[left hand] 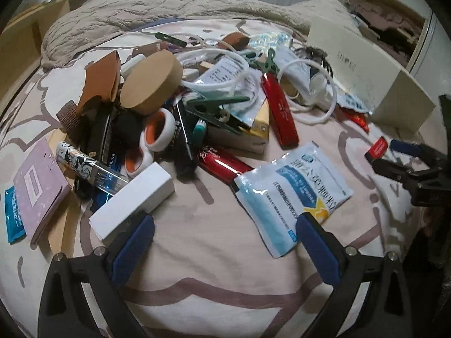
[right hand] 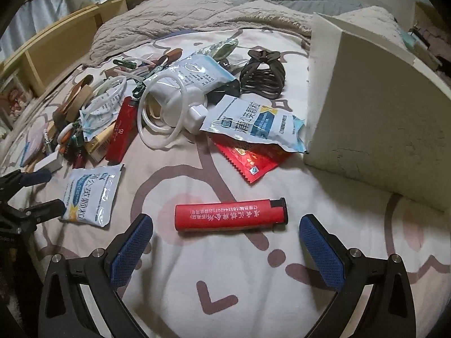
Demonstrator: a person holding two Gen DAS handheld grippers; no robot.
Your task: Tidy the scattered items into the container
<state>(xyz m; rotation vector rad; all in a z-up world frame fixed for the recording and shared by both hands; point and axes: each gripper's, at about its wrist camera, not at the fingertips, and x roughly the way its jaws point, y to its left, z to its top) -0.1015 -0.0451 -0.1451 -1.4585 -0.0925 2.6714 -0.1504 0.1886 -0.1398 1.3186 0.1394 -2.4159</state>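
A cream cardboard container [right hand: 366, 107] stands on the bed at the right, also showing far right in the left wrist view [left hand: 352, 64]. A red lighter [right hand: 231, 214] lies flat just ahead of my open right gripper [right hand: 225, 222], between its blue pads and untouched. My left gripper [left hand: 225, 222] is open and holds nothing; a blue-and-white sachet [left hand: 293, 186] lies by its right finger and a white box [left hand: 132, 200] by its left. Each gripper shows in the other's view: the right gripper [left hand: 389, 156] and the left gripper [right hand: 56, 188].
A heap of clutter covers the bed's middle: a round wooden box [left hand: 149, 81], green clips [left hand: 214, 107], red lighters [left hand: 279, 109], a white cable [right hand: 169, 112], a pink notebook [left hand: 36, 188], a red packet [right hand: 251, 160] and a hair claw [right hand: 262, 76]. A beige blanket [right hand: 174, 11] lies behind.
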